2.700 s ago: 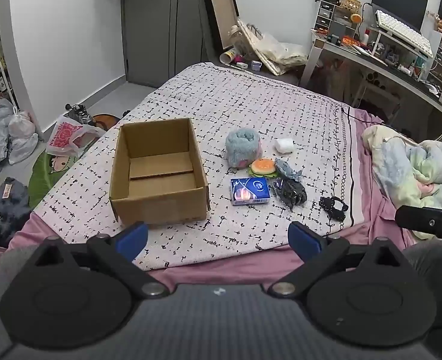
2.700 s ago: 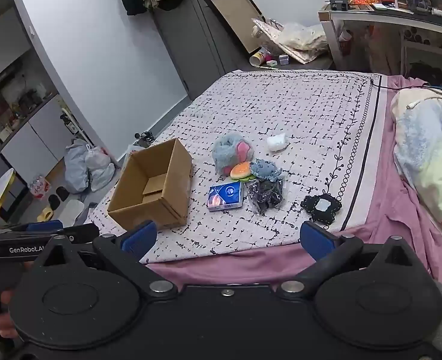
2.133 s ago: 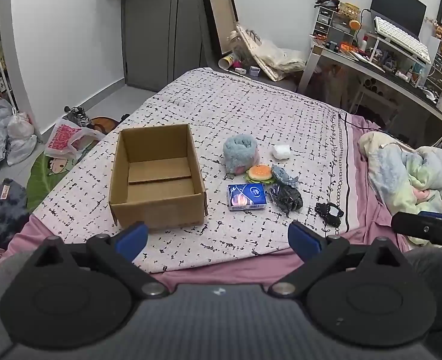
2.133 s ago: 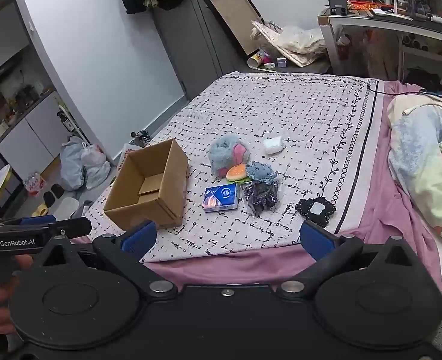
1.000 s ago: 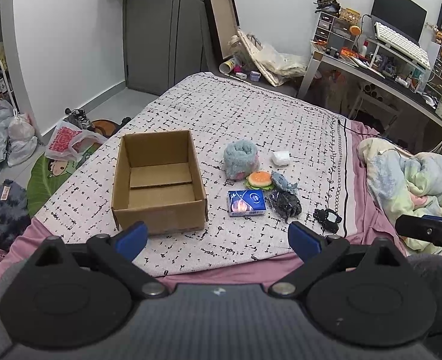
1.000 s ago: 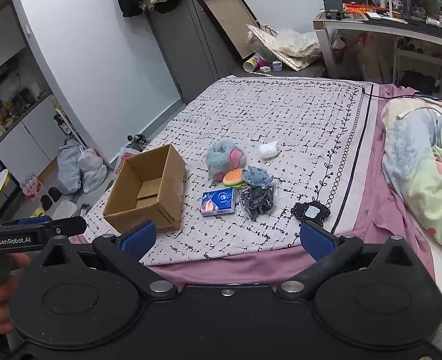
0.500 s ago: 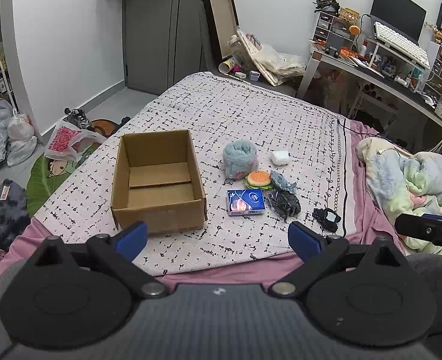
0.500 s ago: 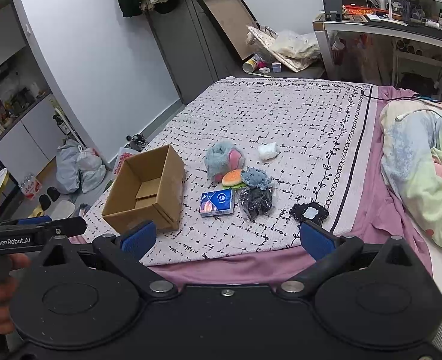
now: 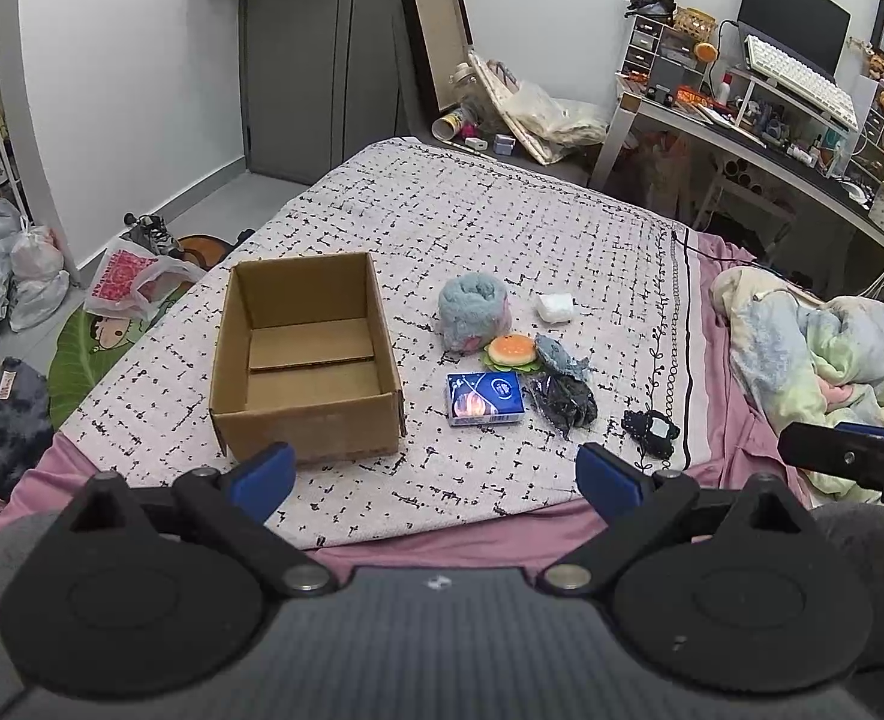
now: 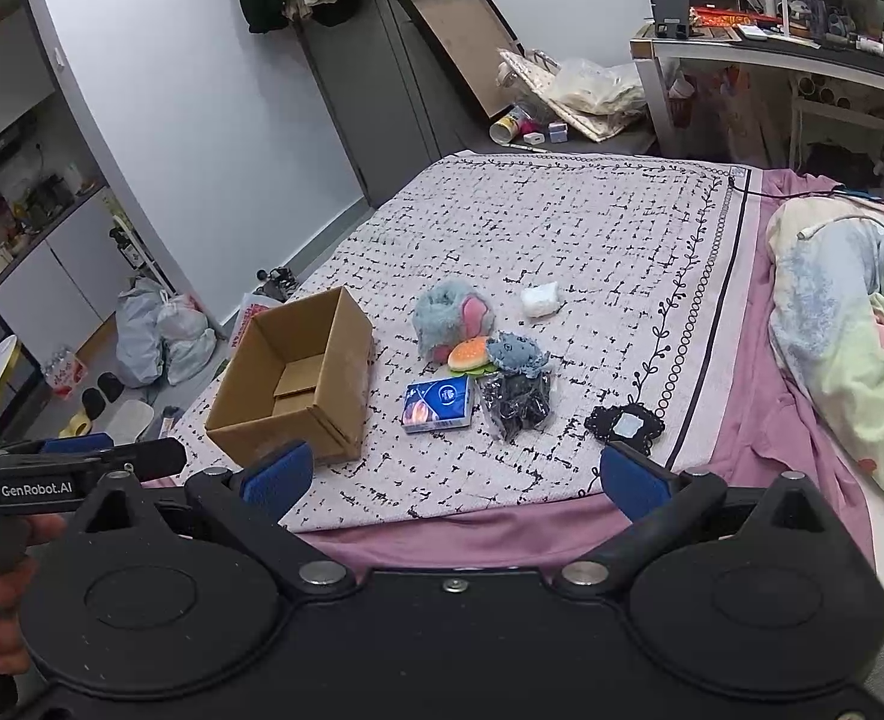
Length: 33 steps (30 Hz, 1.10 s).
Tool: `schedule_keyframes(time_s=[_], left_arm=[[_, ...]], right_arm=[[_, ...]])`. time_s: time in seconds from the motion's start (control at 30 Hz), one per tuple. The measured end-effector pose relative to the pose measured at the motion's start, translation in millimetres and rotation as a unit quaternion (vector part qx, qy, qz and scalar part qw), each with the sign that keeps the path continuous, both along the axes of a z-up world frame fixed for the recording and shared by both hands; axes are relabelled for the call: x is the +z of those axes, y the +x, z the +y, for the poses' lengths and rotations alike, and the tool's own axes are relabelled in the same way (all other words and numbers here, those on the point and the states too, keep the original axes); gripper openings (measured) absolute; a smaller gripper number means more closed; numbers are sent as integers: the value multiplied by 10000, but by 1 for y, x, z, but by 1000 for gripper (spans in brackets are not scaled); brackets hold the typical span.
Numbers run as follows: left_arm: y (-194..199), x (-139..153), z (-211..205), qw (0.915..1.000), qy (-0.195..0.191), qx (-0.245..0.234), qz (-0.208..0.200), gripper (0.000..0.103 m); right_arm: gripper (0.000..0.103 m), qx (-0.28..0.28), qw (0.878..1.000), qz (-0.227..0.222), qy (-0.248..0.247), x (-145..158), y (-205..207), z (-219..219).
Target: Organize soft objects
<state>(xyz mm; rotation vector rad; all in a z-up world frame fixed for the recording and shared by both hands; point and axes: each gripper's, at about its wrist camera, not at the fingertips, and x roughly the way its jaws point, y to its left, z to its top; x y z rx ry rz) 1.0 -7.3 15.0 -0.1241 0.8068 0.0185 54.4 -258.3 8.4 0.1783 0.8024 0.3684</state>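
Left wrist view: open brown cardboard box (image 9: pixel 307 360) empty ahead of spread, unloaded fingers (image 9: pixel 607 474); fluffy blue-pink plush (image 9: pixel 473 312) unpacked; right fingers (image 10: pixel 634 474) likewise spread.

The cardboard box (image 9: pixel 305 360) looked matt and plain. The plush toy (image 9: pixel 473 311) was fuzzy; the tissue pack (image 9: pixel 485 398) wore glossy plastic. The bedspread (image 9: pixel 502 228) was soft printed cloth.

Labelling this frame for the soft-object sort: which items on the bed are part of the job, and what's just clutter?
Job items:
cardboard box, open and empty
blue fluffy plush
burger toy
grey-blue fabric piece
white soft lump
tissue pack
black bagged bundle
black lacy piece

Clutter:
pastel duvet
desk
bags on the floor
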Motion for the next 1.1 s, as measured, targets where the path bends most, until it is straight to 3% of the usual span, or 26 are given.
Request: schedule_keyframes(time_s=[0.37, 0.83, 1.1], left_arm=[[20, -17, -6, 9998, -71, 5, 168, 99], [61, -40, -20, 9991, -322, 59, 257, 97], [92, -52, -29, 9983, -478, 153, 294, 94]], right_arm=[[103, -52, 10000, 72, 17, -10, 16, -5], [102, -712, 9955, 488, 396, -43, 63, -33], [97, -1060, 9897, 705, 648, -59, 99, -38]])
